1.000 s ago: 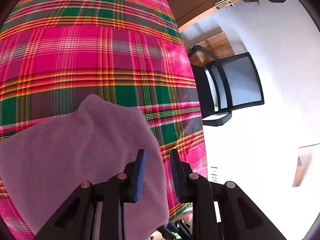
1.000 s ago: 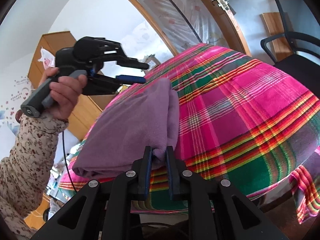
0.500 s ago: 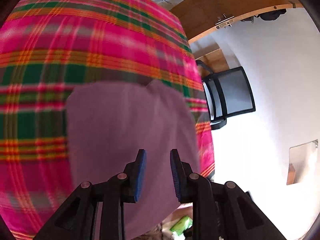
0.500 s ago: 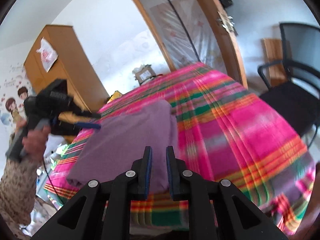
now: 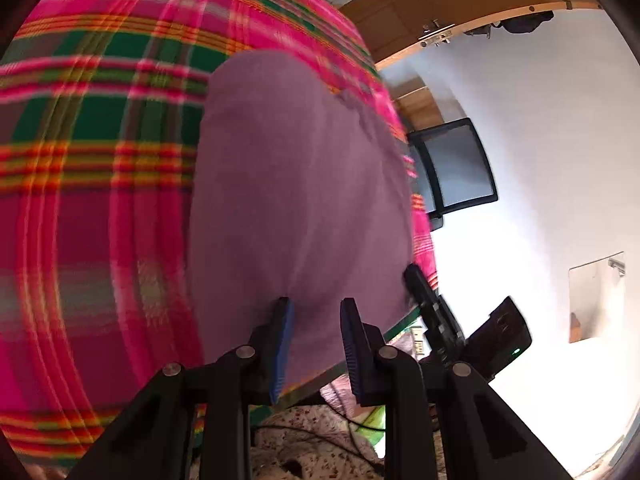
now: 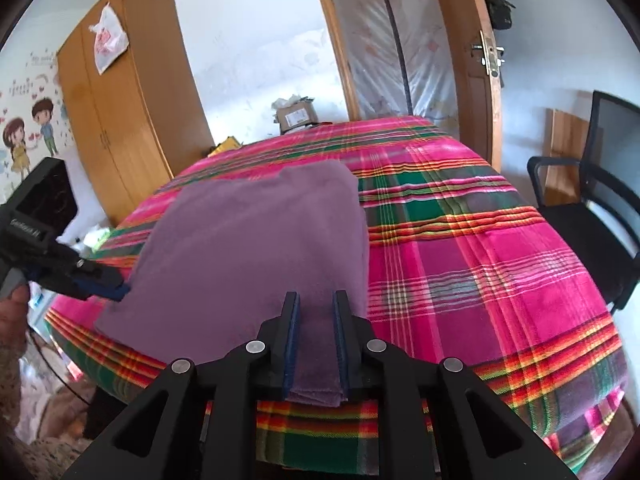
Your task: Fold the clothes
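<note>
A folded purple cloth (image 6: pixel 260 240) lies flat on the pink and green plaid cover (image 6: pixel 460 260). My right gripper (image 6: pixel 315 312) is at the cloth's near edge, and a thick fold fills the gap between its blue pads. In the left wrist view the purple cloth (image 5: pixel 300 180) stretches away over the plaid cover (image 5: pixel 100 200). There my left gripper (image 5: pixel 316 316) hovers open over its near end. The right wrist view shows the left gripper (image 6: pixel 116 290) with its tips at the cloth's left edge. The right gripper (image 5: pixel 416 280) appears at the cloth's right corner.
A black mesh chair (image 6: pixel 580 208) stands right of the bed, also visible as the chair (image 5: pixel 456 168). A wooden wardrobe (image 6: pixel 128 120) is at the back left. A cardboard box (image 6: pixel 296 114) sits beyond the far edge, by a wooden door frame (image 6: pixel 472 60). A hand (image 6: pixel 12 308) holds the left gripper.
The left gripper came down from mid-air to the cloth's left edge. The right gripper rolled level, still on the near fold. The cloth now lies flatter.
</note>
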`<state>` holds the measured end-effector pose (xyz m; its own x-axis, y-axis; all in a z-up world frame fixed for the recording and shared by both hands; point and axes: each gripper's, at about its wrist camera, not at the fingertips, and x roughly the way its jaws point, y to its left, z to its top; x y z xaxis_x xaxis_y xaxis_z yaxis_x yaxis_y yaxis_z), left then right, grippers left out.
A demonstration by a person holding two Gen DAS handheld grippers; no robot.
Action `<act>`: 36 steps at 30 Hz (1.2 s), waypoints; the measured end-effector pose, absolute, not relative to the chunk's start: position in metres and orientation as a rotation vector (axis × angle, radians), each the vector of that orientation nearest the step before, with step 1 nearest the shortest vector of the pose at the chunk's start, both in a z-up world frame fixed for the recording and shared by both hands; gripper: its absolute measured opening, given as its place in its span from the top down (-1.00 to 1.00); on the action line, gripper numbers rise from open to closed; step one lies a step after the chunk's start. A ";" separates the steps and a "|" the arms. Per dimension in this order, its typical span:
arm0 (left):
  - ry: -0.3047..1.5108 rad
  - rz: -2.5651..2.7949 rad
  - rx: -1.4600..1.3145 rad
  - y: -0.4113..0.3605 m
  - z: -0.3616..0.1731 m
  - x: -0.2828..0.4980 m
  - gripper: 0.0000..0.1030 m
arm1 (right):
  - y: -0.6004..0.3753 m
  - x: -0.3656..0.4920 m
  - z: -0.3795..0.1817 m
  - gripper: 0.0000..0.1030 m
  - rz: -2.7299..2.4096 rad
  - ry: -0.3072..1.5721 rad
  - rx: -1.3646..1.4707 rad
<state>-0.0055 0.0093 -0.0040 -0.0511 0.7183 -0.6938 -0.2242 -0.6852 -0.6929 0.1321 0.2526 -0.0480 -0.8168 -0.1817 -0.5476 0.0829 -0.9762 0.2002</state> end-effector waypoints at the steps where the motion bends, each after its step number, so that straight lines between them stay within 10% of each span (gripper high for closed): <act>1: -0.518 1.815 -1.571 0.009 -0.006 -0.002 0.52 | 0.251 0.133 -0.047 0.67 -2.864 -0.232 0.888; 36: -0.617 1.957 -1.427 0.012 0.012 -0.100 0.52 | 0.117 0.107 -0.034 0.52 -2.653 0.166 0.793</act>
